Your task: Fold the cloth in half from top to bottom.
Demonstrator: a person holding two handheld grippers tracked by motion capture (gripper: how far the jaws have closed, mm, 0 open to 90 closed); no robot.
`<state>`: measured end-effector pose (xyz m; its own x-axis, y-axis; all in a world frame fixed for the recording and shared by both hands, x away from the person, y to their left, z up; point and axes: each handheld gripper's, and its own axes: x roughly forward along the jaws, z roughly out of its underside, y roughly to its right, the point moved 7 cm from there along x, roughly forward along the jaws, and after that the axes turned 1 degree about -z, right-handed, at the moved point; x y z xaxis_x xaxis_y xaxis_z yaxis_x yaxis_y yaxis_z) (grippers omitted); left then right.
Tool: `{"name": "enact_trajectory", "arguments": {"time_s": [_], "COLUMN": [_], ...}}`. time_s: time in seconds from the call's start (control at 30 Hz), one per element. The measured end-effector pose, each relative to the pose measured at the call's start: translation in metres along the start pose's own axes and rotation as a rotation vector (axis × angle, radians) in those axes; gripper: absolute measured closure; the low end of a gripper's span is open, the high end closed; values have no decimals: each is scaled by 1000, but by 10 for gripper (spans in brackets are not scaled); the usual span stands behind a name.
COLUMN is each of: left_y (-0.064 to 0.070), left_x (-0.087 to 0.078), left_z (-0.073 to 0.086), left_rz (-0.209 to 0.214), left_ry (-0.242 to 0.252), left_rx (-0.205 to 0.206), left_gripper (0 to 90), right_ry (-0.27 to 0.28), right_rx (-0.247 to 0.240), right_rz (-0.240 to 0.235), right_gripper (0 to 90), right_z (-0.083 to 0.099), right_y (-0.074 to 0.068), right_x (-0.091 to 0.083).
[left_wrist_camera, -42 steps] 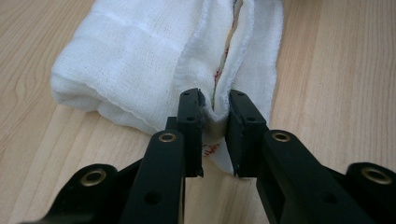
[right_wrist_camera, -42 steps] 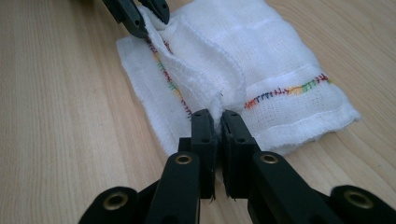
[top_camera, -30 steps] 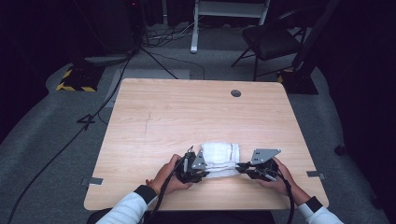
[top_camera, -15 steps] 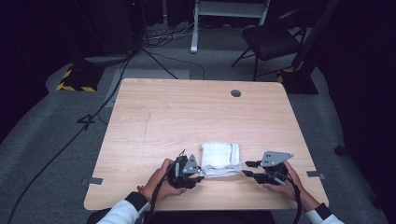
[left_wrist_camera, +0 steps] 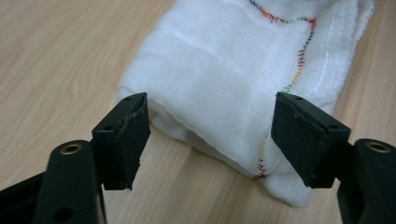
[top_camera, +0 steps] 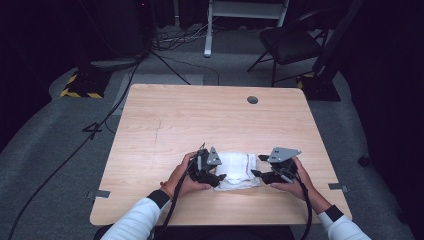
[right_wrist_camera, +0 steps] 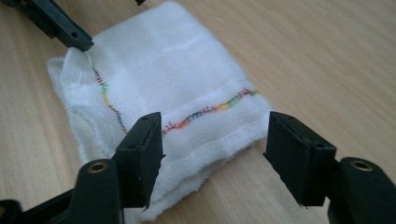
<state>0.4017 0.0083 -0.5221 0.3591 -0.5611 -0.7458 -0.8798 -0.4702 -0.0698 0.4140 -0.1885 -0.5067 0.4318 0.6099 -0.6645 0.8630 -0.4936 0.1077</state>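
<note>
One folded white cloth lies between two released grippers near the front edge of the table.

High view: the cloth (top_camera: 239, 170), a soft folded rectangle, rests on the pale wood-grain table (top_camera: 200, 120); its stitching is too small to make out here. The left gripper (top_camera: 218, 177) sits at its left edge, the right gripper (top_camera: 255, 173) at its right, each held by one hand. A dark folding chair (top_camera: 290, 45) stands beyond the table. Left gripper view: two black jaws stand wide apart, framing the cloth's near folded end, whose far edge is cut off at the top; gauzy weave and rainbow stitching show. Right gripper view: its jaws also stand wide apart over the cloth's edge; the other gripper's tip touches the far corner.
</note>
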Motion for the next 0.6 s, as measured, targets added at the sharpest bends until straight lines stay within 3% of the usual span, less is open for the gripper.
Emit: {"name": "enact_trajectory", "arguments": {"time_s": [0.07, 0.2, 0.43, 0.6], "left_y": [4, 10, 12, 7], "left_x": [2, 0, -13, -26], "left_z": [3, 13, 30, 42], "left_rz": [18, 3, -40, -40], "left_ry": [-19, -40, -53, -48], "left_rx": [9, 25, 28, -12], "left_gripper": [264, 249, 228, 216], "right_ry": [-32, -72, -115, -104], "right_rx": [-14, -50, -67, -48], "right_rz": [-29, -74, -64, -54], "right_gripper": [351, 348, 310, 303], "right_z": [4, 14, 30, 34], "right_y": [-6, -18, -28, -26], "right_x": [4, 4, 0, -4]}}
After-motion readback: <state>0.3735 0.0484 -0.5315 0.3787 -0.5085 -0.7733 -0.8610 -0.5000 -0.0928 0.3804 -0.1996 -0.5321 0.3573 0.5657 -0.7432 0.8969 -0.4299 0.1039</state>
